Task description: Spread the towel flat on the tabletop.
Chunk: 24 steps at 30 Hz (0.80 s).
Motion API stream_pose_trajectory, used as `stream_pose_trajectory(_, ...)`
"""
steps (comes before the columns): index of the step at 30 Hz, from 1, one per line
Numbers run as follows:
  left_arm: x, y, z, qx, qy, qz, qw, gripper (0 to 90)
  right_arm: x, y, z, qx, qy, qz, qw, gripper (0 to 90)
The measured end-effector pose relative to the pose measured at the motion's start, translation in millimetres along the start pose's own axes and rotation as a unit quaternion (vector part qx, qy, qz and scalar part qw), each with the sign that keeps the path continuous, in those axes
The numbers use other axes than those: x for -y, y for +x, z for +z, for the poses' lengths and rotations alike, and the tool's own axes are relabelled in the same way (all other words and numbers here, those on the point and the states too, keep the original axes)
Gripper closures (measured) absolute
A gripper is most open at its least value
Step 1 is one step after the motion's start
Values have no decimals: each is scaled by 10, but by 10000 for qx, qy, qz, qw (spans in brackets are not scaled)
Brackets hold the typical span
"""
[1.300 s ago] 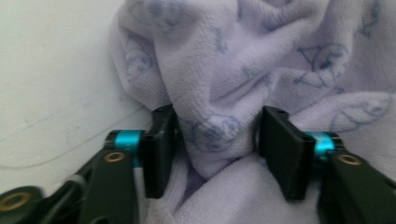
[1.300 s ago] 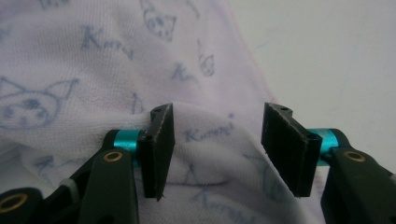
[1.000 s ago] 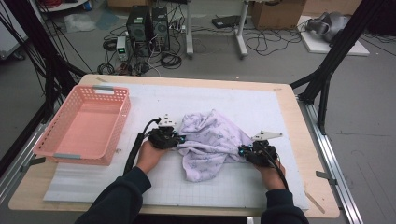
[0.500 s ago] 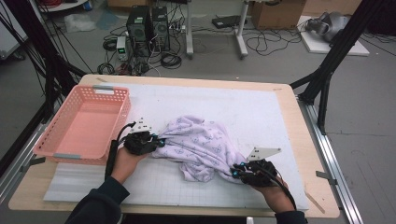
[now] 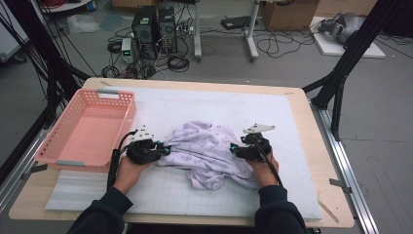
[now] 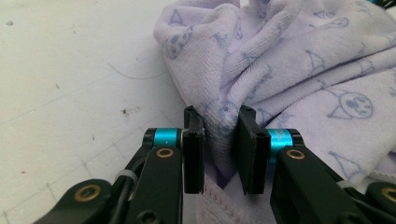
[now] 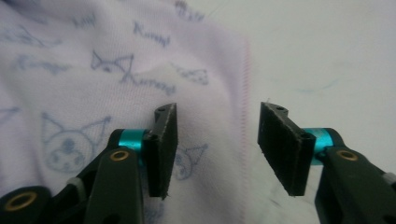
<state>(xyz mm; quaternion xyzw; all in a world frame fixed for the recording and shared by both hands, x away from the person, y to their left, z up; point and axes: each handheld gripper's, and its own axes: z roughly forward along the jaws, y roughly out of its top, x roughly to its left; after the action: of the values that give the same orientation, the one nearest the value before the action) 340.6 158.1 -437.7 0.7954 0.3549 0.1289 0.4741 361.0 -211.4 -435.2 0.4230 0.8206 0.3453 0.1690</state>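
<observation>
Lilac cloth (image 6: pixel 280 70) between left gripper (image 6: pixel 219 140) jaws

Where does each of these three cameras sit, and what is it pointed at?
High view: above the person's side, looking forward and down on the table; forearms, left gripper and right gripper show.
Left gripper view: rides that gripper; jaws pinch a fold of the lilac cloth.
Right gripper view: rides that gripper; jaws open over the cloth's hem.
All three share the cloth.

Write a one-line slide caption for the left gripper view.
Left gripper pinching a bunched fold of lilac printed cloth on the white mat.
</observation>
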Motion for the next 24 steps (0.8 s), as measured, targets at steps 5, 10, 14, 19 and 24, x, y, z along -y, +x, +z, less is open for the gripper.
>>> stream_pose_trajectory(5, 1, -1, 3, 24, -24, -16, 10000, 742, 13, 6, 29, -340, 75, 25, 9994, 811)
stream_pose_trajectory(10, 2, -10, 4, 57, -46, -28, 10000, 743, 38, -21, -66, -378, 85, -18, 9992, 844)
stream_pose_trajectory(14, 6, -36, 19, 178, -51, -53, 9998, 743, 134, -117, -256, -147, 2, -67, 9999, 846)
stream_pose_trajectory(19, 44, -155, 121, 423, -4, -7, 9991, 743, 326, -230, -558, 57, -11, -87, 9999, 848)
stream_pose_trajectory(24, 30, -162, 131, 320, -92, -247, 9991, 519, 536, -310, -783, 284, 200, -90, 9994, 847)
